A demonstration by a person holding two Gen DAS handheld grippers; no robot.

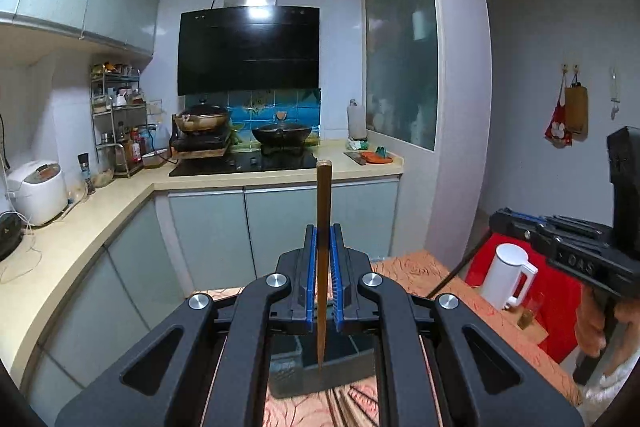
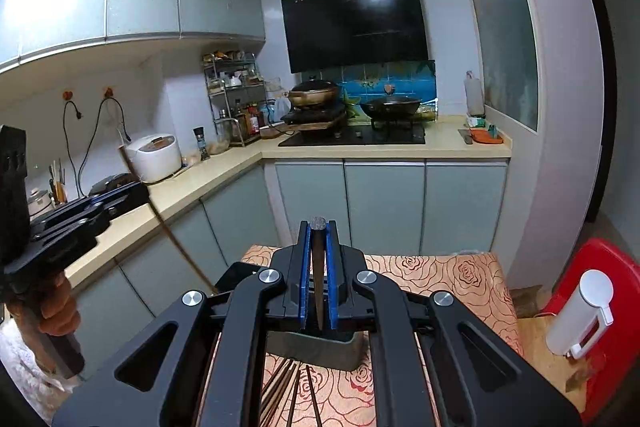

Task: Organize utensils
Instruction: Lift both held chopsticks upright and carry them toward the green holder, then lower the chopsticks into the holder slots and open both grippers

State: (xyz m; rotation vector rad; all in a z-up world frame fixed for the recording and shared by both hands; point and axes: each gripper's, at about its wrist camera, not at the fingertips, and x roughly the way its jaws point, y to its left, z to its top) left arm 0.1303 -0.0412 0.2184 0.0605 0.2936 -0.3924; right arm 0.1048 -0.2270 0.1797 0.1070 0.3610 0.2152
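While each gripper (image 1: 323,239) (image 2: 319,235) clamps a chopstick (image 1: 322,211) (image 2: 318,267), rose-patterned tablecloth (image 2: 460,275) faces kitchen counter (image 2: 224,171).

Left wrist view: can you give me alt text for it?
The left gripper holds one brown chopstick upright above a dark holder on a rose-patterned table. The right gripper is at right, beside a white kettle.

Brown chopstick (image 1: 323,247), blue-padded black tool (image 1: 324,239), rose-patterned tan tablecloth (image 2: 452,275), white kettle (image 1: 508,275)
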